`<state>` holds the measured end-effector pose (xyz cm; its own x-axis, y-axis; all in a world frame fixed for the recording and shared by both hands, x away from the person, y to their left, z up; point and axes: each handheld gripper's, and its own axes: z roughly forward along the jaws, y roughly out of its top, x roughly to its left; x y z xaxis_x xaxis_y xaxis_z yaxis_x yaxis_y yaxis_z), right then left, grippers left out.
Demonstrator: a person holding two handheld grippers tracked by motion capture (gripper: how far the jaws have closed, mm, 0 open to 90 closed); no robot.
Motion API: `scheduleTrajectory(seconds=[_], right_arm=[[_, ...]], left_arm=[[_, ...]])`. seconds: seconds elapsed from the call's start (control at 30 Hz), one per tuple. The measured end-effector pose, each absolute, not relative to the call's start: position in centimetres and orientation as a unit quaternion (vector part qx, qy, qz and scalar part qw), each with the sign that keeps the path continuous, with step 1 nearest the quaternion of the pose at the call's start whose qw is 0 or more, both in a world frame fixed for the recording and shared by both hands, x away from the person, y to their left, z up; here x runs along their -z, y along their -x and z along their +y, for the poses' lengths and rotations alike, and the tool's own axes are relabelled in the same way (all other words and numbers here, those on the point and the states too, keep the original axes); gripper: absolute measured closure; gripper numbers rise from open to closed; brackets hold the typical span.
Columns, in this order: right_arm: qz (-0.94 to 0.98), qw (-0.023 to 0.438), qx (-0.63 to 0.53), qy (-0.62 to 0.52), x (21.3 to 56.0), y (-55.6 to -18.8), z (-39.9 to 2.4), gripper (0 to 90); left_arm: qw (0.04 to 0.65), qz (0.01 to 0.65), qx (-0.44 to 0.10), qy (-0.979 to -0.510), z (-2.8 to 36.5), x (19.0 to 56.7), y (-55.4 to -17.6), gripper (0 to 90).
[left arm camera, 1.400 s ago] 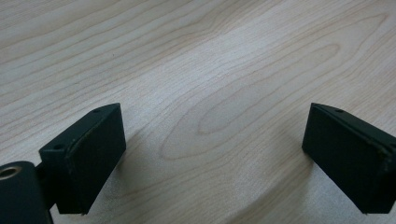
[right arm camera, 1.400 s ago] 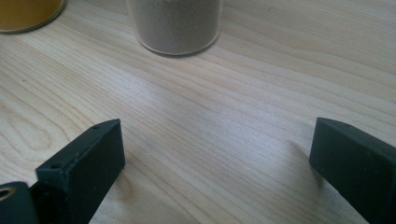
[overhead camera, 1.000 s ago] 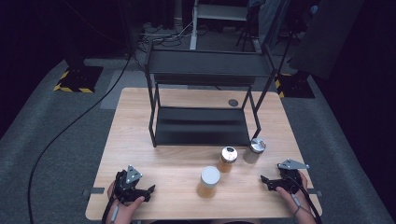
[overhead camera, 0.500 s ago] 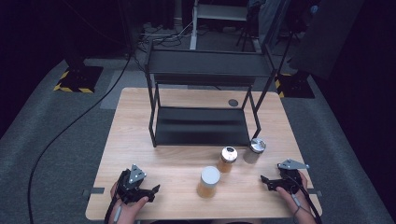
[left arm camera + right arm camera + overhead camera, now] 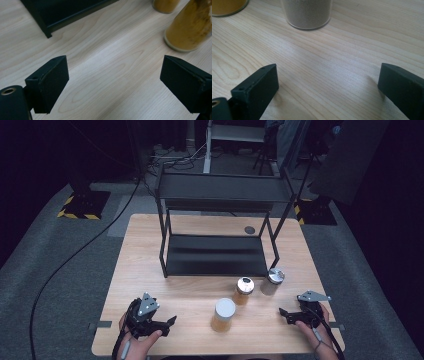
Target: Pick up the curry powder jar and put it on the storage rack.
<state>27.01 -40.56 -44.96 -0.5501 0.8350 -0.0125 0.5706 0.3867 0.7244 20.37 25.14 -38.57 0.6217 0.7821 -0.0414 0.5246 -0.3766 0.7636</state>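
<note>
High view shows your desk [image 5: 150, 255] carrying a black two-tier rack [image 5: 215, 255] at its middle, and three jars standing in front of it: a white-lidded jar [image 5: 223, 315] of amber powder nearest you, a black-lidded jar [image 5: 243, 291] just behind it, and a silver-lidded jar [image 5: 272, 281] of pale grains to their right, all apart from one another. Nothing lies between your claws and these jars. Your left claw [image 5: 170, 322] sits at the near left edge, its jaws spread though they have just been closing a little, with bare wood between them; the white-lidded jar stands ahead of it. Your right claw [image 5: 282, 314] rests near the right edge, jaws wide apart and holding nothing, facing the silver-lidded jar.
</note>
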Motion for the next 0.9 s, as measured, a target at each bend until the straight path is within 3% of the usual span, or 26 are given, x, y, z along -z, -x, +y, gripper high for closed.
scheduleTrajectory(seconds=[0.9], right_arm=[[0.81,0.193,-0.343,-0.435,45.0,-27.0,-40.5,3.2]], left_arm=[[0.441,0.319,-0.142,-0.827,21.7,35.4,-21.9,8.6]])
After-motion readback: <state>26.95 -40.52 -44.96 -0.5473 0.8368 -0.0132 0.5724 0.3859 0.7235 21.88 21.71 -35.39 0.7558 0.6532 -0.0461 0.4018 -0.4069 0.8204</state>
